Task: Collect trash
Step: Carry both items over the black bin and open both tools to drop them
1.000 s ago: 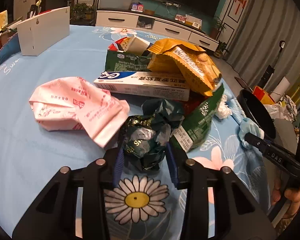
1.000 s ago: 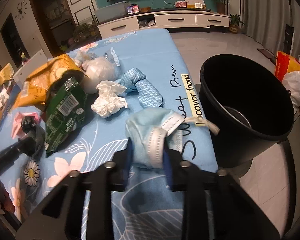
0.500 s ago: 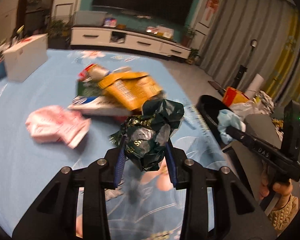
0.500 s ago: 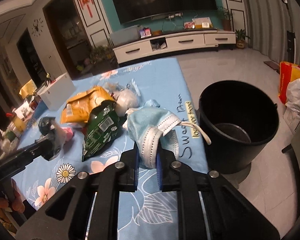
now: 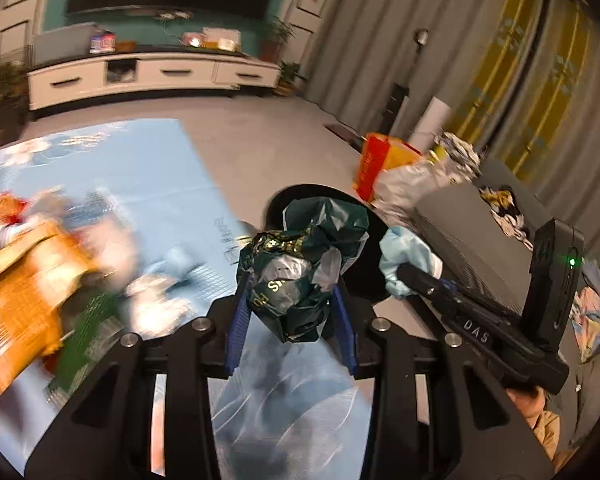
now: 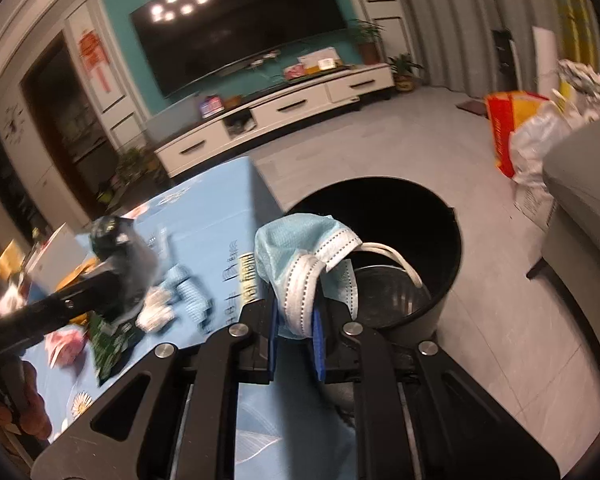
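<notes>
Right gripper (image 6: 294,330) pinched tight on a blue face mask (image 6: 300,252), poised at the near rim of the black bin (image 6: 448,232). Left gripper (image 5: 291,322) partly closed around a crumpled dark green wrapper (image 5: 300,268), bin behind it. Best to carry each load fully over the bin mouth before letting go; the mask's ear loop might snag.

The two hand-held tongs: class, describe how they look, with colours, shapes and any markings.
Both are black. The left tongs and right tongs each have two flat, angular arms with triangular cut-outs, silver round bolt heads, and blue pads lining the fingertips. Seen from the left wrist view, the right tool is a long black bar marked "DAS" in white, carrying an upright black box with a small green light.
</notes>
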Available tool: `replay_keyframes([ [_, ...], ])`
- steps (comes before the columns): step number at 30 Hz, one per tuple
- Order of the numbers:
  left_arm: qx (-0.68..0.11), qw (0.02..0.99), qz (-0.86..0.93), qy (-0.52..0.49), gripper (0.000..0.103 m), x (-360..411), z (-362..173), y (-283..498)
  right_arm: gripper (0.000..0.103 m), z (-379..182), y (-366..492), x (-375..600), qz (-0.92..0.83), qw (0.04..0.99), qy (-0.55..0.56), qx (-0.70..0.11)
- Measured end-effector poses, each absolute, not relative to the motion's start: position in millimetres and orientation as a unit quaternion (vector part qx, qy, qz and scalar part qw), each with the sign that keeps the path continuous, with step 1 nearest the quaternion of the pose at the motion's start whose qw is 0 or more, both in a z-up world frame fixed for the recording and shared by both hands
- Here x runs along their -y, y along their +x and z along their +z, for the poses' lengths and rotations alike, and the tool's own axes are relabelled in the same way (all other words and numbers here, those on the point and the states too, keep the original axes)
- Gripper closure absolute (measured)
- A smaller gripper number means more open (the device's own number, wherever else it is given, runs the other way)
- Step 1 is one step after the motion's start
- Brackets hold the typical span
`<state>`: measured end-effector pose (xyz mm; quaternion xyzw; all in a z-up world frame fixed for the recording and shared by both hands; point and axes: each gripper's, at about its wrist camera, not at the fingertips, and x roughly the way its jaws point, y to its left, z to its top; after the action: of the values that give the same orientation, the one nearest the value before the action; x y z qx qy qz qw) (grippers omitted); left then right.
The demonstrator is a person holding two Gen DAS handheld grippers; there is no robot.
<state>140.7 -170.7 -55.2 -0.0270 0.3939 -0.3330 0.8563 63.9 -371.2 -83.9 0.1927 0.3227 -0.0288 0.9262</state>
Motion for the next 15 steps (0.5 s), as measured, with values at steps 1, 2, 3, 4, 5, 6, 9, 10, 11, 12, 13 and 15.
replay_keyframes([
  [1, -0.4, 0.851, -0.34, -0.023, 0.064, 183.2, -58.7, 148.1, 0.088, -86.9, 67.9, 376.3, -0.032, 0.925, 0.196, -0.324],
  [2, -0.405, 0.846, -0.345, -0.021, 0.064, 197.3, -63.0, 157.1, 0.088, -89.1, 71.3, 380.1, -0.034, 0.924, 0.198, -0.324],
  [3, -0.408, 0.845, -0.346, -0.015, 0.064, 209.5, -66.8, 163.8, 0.087, -93.1, 76.6, 385.9, -0.04, 0.922, 0.202, -0.327],
  [4, -0.41, 0.843, -0.349, -0.01, 0.063, 216.3, -70.5, 166.0, 0.087, -97.8, 82.0, 390.4, -0.042, 0.919, 0.205, -0.333],
  [5, -0.413, 0.841, -0.35, -0.004, 0.063, 227.1, -75.3, 172.0, 0.086, -101.3, 85.4, 391.5, -0.043, 0.918, 0.205, -0.336],
  [6, -0.415, 0.84, -0.35, 0.001, 0.062, 234.6, -79.5, 175.2, 0.086, -106.3, 88.6, 395.2, -0.048, 0.918, 0.205, -0.337],
  [9, -0.422, 0.836, -0.352, 0.016, 0.058, 259.1, -91.1, 189.1, 0.079, -115.9, 98.3, 406.0, -0.056, 0.914, 0.206, -0.344],
  [10, -0.423, 0.835, -0.352, 0.016, 0.055, 263.7, -92.7, 192.1, 0.076, -119.5, 102.6, 409.9, -0.058, 0.913, 0.208, -0.347],
  [11, -0.423, 0.835, -0.351, 0.018, 0.048, 270.3, -95.6, 197.0, 0.068, -121.1, 103.9, 412.9, -0.058, 0.912, 0.209, -0.349],
  [12, -0.422, 0.836, -0.351, 0.019, 0.038, 272.5, -96.1, 197.1, 0.057, -124.0, 106.5, 417.4, -0.062, 0.91, 0.21, -0.351],
  [13, -0.421, 0.835, -0.353, 0.02, 0.032, 277.2, -97.5, 199.6, 0.05, -125.7, 108.0, 420.6, -0.066, 0.909, 0.212, -0.352],
  [15, -0.416, 0.836, -0.356, 0.02, 0.026, 280.8, -96.1, 201.9, 0.042, -129.0, 108.4, 427.8, -0.077, 0.907, 0.217, -0.353],
])
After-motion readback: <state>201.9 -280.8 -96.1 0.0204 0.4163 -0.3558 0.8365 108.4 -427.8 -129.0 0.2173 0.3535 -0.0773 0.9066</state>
